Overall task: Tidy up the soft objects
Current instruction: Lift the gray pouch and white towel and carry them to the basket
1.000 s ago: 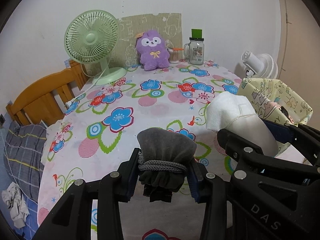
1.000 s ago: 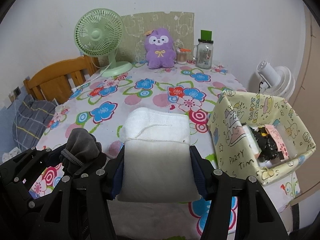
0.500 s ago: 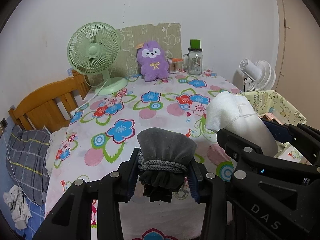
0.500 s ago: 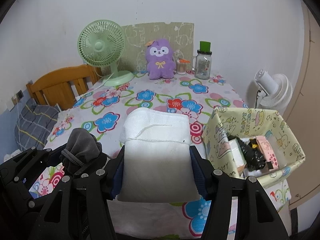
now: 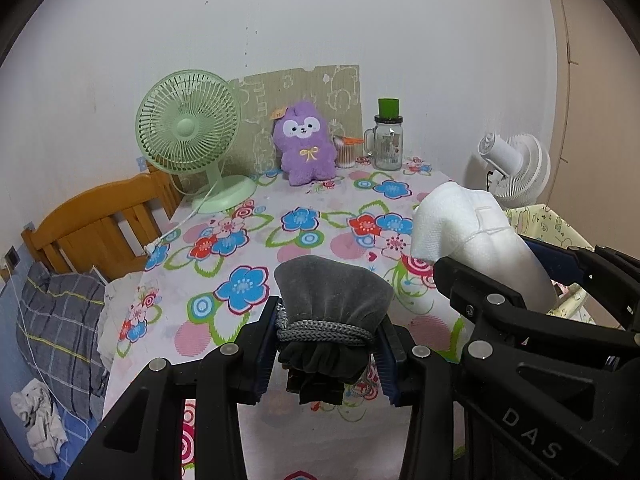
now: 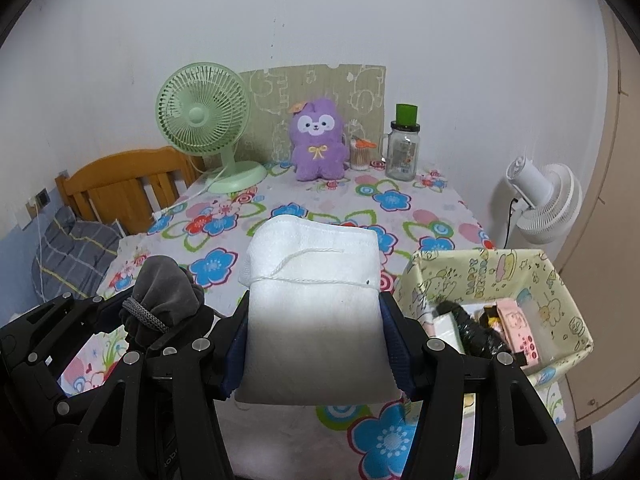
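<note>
My left gripper (image 5: 328, 344) is shut on a grey drawstring pouch (image 5: 332, 304), held above the near edge of the flowered table (image 5: 256, 264). My right gripper (image 6: 314, 340) is shut on a white drawstring pouch (image 6: 312, 304), held beside it on the right. The white pouch also shows in the left wrist view (image 5: 468, 236), and the grey pouch in the right wrist view (image 6: 164, 296). A yellow patterned box (image 6: 480, 276) with several items inside sits at the table's right front corner. A purple plush toy (image 6: 318, 144) sits at the far edge against the wall.
A green desk fan (image 6: 204, 116) stands at the far left of the table with its cord trailing. A glass mug jar (image 6: 402, 148) and a small cup stand by the plush. A white floor fan (image 6: 548, 204) stands right of the table. A wooden chair (image 6: 120, 188) is at the left.
Both grippers have pulled back and risen from the table with their pouches still held. The table and the box now look farther away.
</note>
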`<state>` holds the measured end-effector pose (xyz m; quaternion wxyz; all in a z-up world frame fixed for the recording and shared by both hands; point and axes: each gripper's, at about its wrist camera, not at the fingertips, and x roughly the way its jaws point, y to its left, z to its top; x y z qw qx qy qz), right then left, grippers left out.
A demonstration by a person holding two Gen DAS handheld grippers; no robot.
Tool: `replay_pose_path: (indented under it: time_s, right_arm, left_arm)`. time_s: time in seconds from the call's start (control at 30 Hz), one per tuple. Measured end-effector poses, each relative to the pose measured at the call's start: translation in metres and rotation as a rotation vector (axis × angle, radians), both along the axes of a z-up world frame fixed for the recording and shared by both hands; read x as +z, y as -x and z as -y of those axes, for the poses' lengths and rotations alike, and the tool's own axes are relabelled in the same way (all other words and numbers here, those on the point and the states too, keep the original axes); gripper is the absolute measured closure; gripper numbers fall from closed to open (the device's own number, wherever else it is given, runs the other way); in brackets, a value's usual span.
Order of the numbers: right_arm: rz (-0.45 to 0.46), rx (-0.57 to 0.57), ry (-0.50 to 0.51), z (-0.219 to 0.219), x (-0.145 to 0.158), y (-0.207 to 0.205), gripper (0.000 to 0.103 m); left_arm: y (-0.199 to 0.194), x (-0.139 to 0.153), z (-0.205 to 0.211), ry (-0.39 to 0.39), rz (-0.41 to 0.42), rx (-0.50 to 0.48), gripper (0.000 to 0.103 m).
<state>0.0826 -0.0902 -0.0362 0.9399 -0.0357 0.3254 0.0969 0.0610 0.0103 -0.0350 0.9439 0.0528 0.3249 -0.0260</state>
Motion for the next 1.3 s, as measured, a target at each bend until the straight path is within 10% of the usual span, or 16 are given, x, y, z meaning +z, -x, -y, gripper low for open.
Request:
replay_pose_path:
  time_s: [1.3]
  right_arm:
    - [0.044, -0.076, 0.014, 0.103, 0.017, -0.017, 0.041]
  left_arm:
    - [-0.025, 0.013, 0.1, -0.012, 0.023, -0.07, 0.059]
